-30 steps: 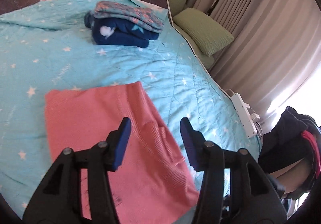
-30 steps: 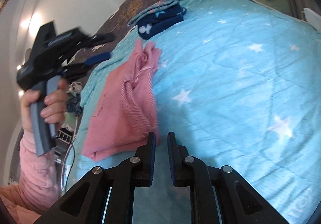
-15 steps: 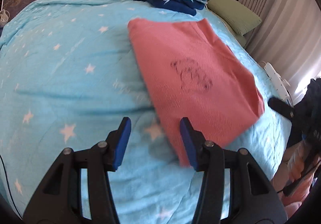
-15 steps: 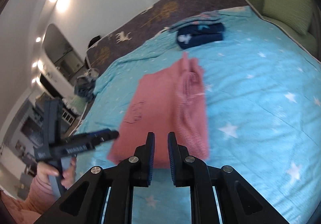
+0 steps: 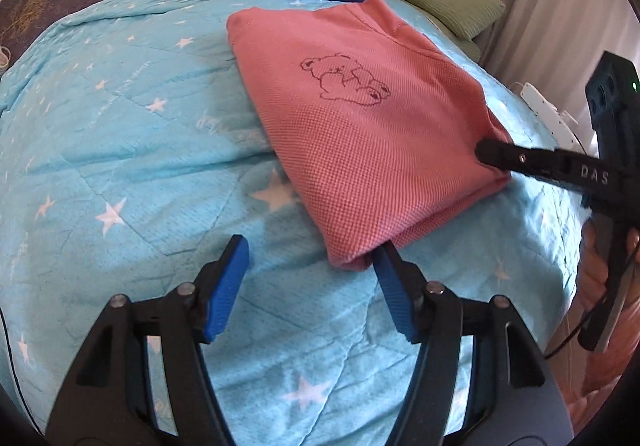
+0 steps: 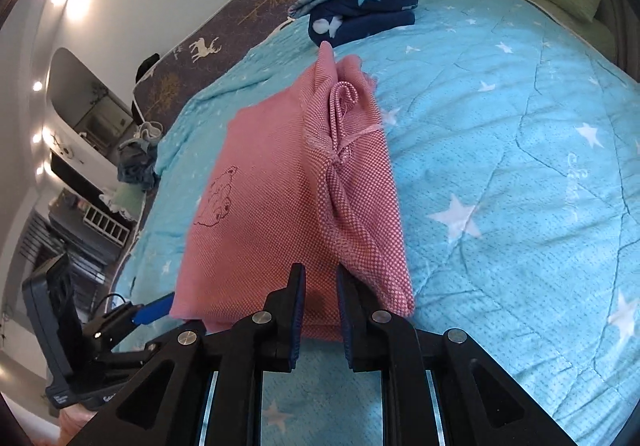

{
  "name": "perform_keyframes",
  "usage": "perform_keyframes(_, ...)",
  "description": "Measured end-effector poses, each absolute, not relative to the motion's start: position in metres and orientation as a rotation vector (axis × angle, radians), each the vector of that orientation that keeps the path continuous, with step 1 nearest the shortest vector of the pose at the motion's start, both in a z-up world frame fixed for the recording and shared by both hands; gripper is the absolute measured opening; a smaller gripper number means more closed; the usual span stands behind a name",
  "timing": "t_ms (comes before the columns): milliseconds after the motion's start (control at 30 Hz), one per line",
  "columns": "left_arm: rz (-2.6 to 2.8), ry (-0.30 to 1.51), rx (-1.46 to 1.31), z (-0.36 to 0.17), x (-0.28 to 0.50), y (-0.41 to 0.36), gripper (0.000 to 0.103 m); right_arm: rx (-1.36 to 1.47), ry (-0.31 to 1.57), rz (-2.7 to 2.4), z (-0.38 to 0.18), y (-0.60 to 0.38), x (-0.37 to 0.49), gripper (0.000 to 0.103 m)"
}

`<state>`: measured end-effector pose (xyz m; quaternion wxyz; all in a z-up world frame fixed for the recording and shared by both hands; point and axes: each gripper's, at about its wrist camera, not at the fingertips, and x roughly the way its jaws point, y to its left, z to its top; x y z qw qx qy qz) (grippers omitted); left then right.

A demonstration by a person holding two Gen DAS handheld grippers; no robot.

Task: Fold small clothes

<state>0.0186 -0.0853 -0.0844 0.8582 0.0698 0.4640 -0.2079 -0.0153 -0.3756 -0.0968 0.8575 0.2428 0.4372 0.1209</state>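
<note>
left wrist | pink top (image 5: 360,126) folded on the bed (image 5: 120,126), corner just ahead of left tool (image 5: 312,286) | jaws just spread wider, nothing between | right tool (image 6: 320,310) nearly shut, cloth between, grip unclear | next fold looks close

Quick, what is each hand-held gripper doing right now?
Left hand-held gripper: open, holding nothing; its jaws have just been opening.
Right hand-held gripper: nearly closed; grip on the pink garment unclear.
</note>
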Motion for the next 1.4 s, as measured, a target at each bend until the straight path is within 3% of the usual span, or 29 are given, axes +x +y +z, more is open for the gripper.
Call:
perform_keyframes(233,-0.388,0.963,0.134,-0.087,0.019,-0.088,0.065,0.505,0.923,0.247,-0.096,-0.375,-0.014,0.016)
perform_keyframes(367,-0.349,0.951,0.145,-0.090,0.021,-0.076,0.073,0.518,0.925,0.251,-0.097,-0.378,-0.014,0.016)
perform_keyframes(600,-0.420,0.999,0.091,-0.087,0.011,-0.050,0.072,0.439,0.934,0.286,-0.088,-0.380,-0.016,0.016)
perform_keyframes(900,-0.759,0.826,-0.114,-0.023,0.022,-0.070,0.071,0.274,0.812,0.404,-0.032,-0.349,0.014,0.019)
perform_keyframes(1033,-0.741,0.927,-0.129,-0.055,0.065,-0.097,0.071,0.335,0.866,0.392,-0.057,-0.355,0.045,0.017)
perform_keyframes(1067,-0.689,0.976,-0.095,-0.071,0.073,-0.102,0.067,0.338,0.879,0.345,-0.065,-0.362,0.049,0.012)
perform_keyframes(1100,-0.666,1.019,-0.074,-0.087,0.077,-0.104,0.061,0.356,0.893,0.313,-0.078,-0.376,0.051,0.000)
perform_keyframes(1233,-0.692,0.954,-0.023,-0.090,0.058,-0.102,0.059,0.548,0.896,0.374,-0.105,-0.410,0.037,0.000)
perform_keyframes(1400,-0.681,0.984,-0.035,-0.074,0.059,-0.101,0.059,0.501,0.861,0.404,-0.081,-0.406,0.032,0.005)
